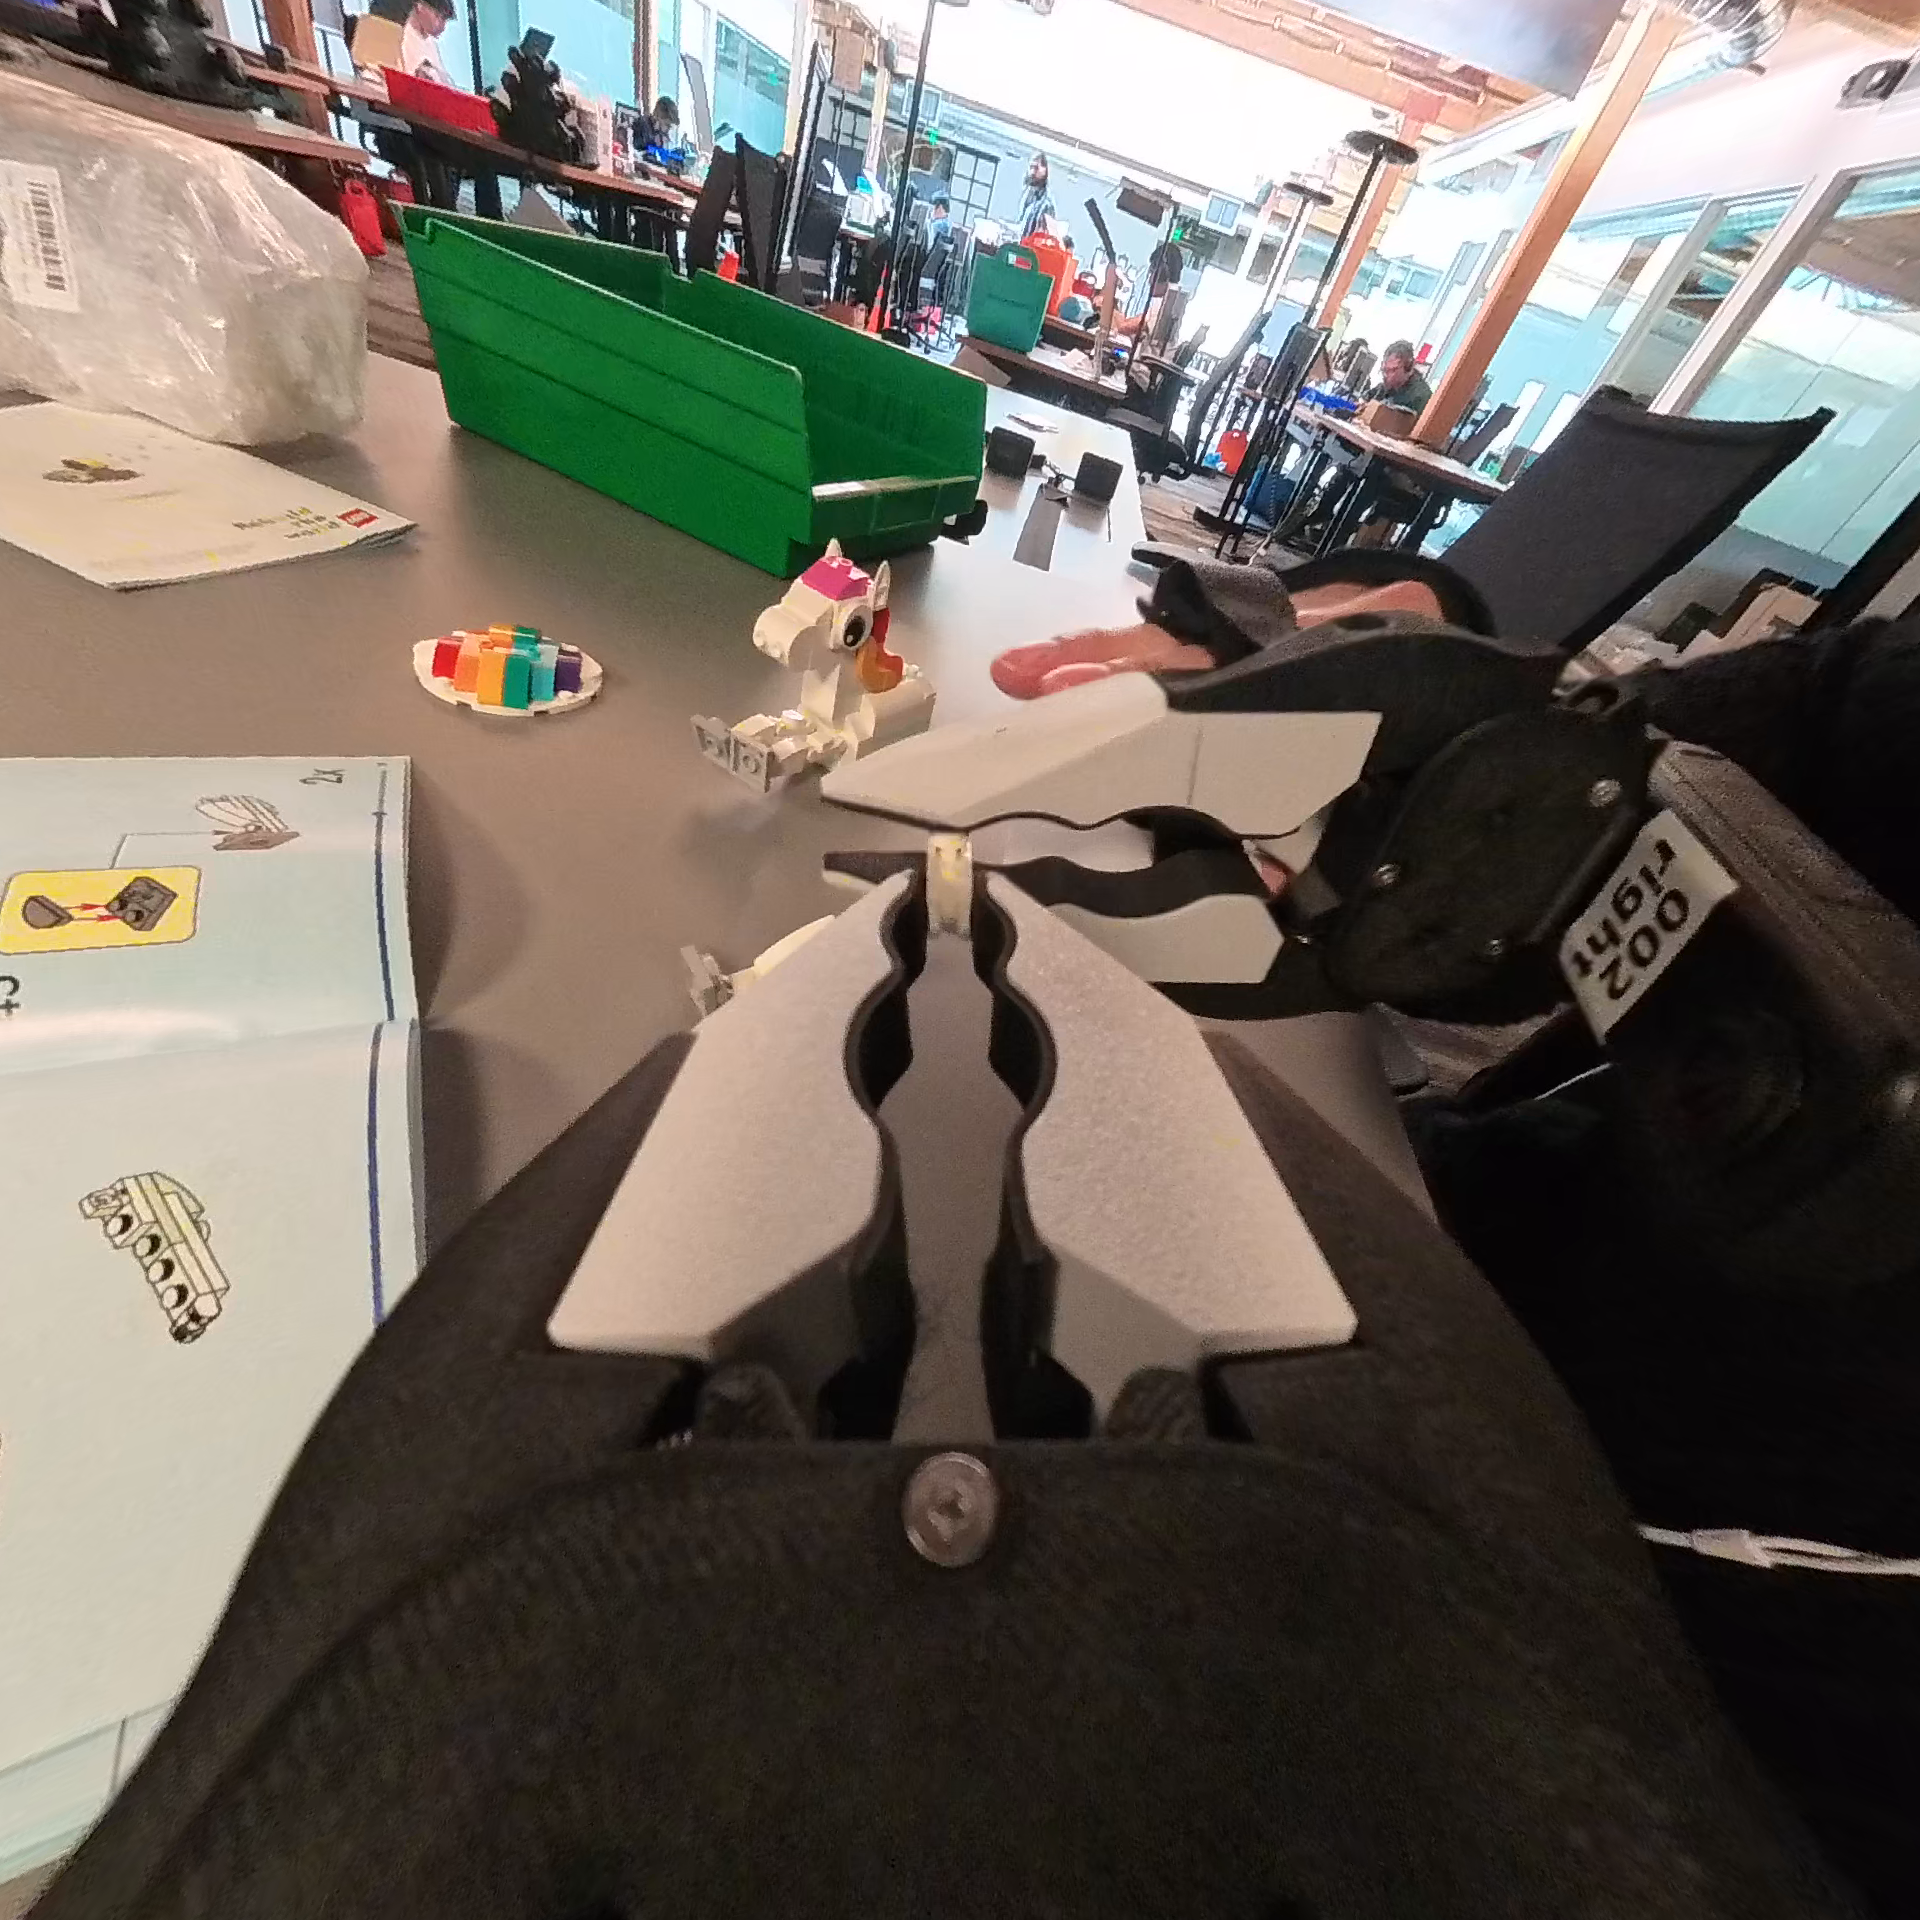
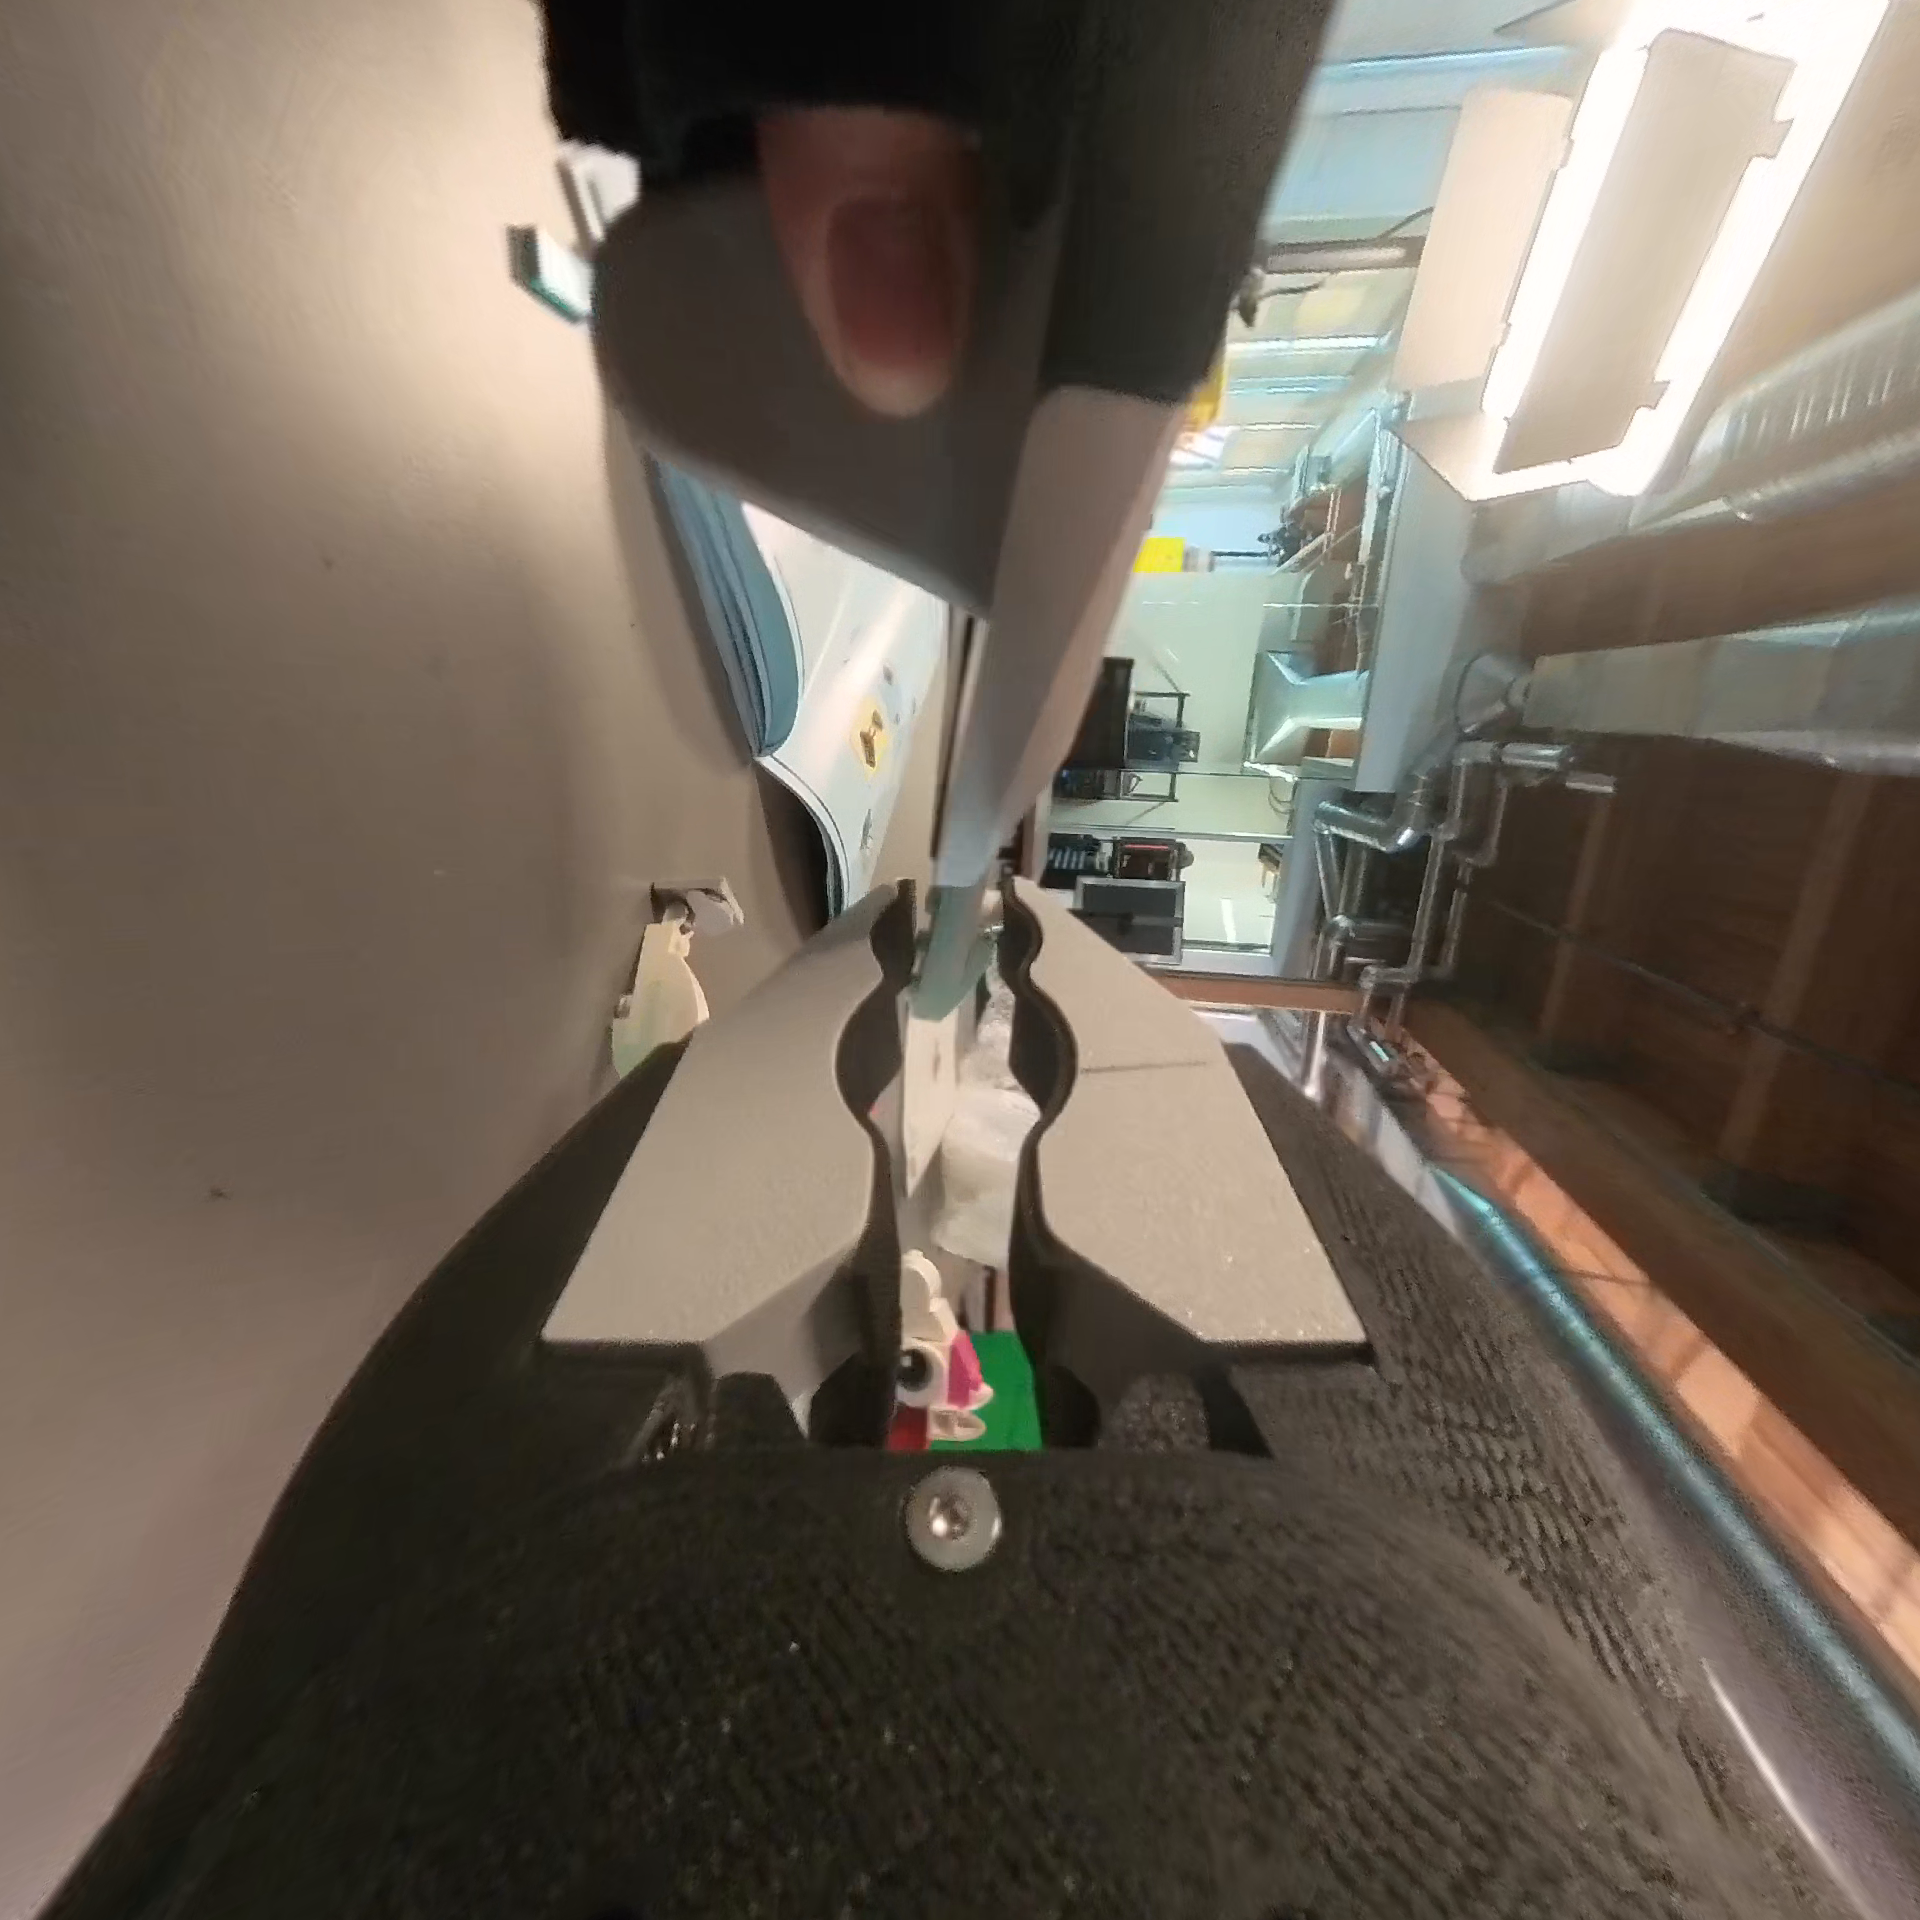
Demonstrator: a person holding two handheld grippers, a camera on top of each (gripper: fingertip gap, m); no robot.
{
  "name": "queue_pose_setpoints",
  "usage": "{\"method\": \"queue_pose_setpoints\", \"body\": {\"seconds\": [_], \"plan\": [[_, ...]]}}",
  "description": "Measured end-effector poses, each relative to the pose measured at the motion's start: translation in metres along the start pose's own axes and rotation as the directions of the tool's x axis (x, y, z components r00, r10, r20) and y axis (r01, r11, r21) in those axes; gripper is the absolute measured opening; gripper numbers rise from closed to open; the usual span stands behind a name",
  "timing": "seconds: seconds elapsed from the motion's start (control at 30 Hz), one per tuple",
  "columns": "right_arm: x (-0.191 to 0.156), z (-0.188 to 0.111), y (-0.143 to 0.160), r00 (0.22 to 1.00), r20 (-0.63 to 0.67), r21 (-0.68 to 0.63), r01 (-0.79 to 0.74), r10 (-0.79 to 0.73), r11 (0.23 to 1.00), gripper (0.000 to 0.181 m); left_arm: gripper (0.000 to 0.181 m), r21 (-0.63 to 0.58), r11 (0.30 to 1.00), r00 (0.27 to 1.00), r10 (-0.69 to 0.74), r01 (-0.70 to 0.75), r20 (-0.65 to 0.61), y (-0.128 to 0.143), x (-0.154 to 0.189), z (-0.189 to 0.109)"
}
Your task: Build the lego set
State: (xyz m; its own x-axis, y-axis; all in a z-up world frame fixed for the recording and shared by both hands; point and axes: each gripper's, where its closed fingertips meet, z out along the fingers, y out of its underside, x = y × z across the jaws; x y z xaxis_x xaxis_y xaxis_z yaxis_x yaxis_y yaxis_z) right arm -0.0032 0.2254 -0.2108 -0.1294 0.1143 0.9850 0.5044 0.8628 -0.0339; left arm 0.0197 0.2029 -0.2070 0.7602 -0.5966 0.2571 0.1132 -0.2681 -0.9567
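Observation:
My left gripper is shut on a small white lego piece and holds it above the grey table. My right gripper comes in from the right, turned on its side, and its jaws close around the same piece. In the right wrist view the piece sits between my right gripper's tips, with the left gripper coming down from above. A white lego unicorn stands just behind. A rainbow build on a round white plate lies to its left.
An open instruction booklet lies at the left, a second booklet and a plastic bag behind it. A green bin stands at the back. Loose white pieces lie beside the left fingers. A black chair is on the right. Both grippers' tips are close together, under 4 cm apart.

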Motion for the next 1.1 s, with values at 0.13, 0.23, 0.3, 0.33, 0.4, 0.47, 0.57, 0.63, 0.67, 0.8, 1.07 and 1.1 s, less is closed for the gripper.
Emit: {"method": "queue_pose_setpoints", "body": {"seconds": [0.13,0.23,0.3,0.33,0.4,0.47,0.57,0.63,0.67,0.8,1.07,1.1], "plan": [[0.004,-0.001,0.001,0.999,-0.044,-0.006,0.0,-0.001,1.0,0.011,0.007,-0.002,1.0,1.0,0.001,-0.001,-0.001,0.001,0.001,0.001],[0.006,-0.001,0.001,0.991,-0.096,-0.013,0.097,-0.097,0.995,0.01,0.007,-0.02,1.0,1.0,0.006,-0.006,0.008,0.003,0.001,0.002],[0.004,0.0,0.002,0.989,-0.093,-0.005,0.117,-0.117,0.993,0.01,0.007,-0.038,0.999,1.0,0.012,-0.011,0.022,0.006,0.0,0.003],[0.002,0.001,0.002,0.991,-0.078,0.001,0.112,-0.112,0.994,0.01,0.007,-0.046,0.999,0.999,0.011,-0.01,0.03,0.007,-0.001,0.003],[-0.003,0.003,0.002,0.999,-0.03,0.014,0.038,-0.037,0.999,0.012,0.007,-0.053,0.999,0.999,-0.002,0.004,0.033,0.008,-0.002,0.003],[-0.005,0.002,0.001,0.997,0.014,0.035,-0.077,0.077,0.996,0.012,0.008,-0.05,0.998,0.999,-0.047,0.049,0.022,0.008,-0.004,0.003],[-0.006,0.001,0.0,0.987,0.05,0.038,-0.153,0.151,0.988,0.025,0.007,-0.049,0.993,0.994,-0.105,0.107,0.028,0.008,-0.009,0.001],[-0.004,0.0,-0.002,0.988,0.041,0.048,-0.148,0.146,0.988,0.025,0.008,-0.052,0.991,0.992,-0.122,0.123,0.03,0.009,-0.01,0.001],[-0.004,0.0,-0.002,0.991,0.033,0.052,-0.133,0.131,0.99,0.025,0.008,-0.054,0.991,0.992,-0.122,0.123,0.031,0.009,-0.011,0.001],[-0.003,-0.001,-0.003,0.997,0.012,0.064,-0.076,0.076,0.995,0.021,0.008,-0.062,0.991,0.992,-0.121,0.122,0.03,0.011,-0.01,0.001],[-0.007,-0.002,-0.004,1.0,0.008,0.077,0.026,-0.027,0.997,0.011,0.007,-0.066,0.994,0.996,-0.087,0.089,0.031,0.01,-0.009,0.001],[-0.007,-0.003,-0.004,1.0,0.015,0.082,0.019,-0.021,0.996,0.011,0.007,-0.069,0.995,0.997,-0.067,0.069,0.034,0.01,-0.008,0.001]]}}
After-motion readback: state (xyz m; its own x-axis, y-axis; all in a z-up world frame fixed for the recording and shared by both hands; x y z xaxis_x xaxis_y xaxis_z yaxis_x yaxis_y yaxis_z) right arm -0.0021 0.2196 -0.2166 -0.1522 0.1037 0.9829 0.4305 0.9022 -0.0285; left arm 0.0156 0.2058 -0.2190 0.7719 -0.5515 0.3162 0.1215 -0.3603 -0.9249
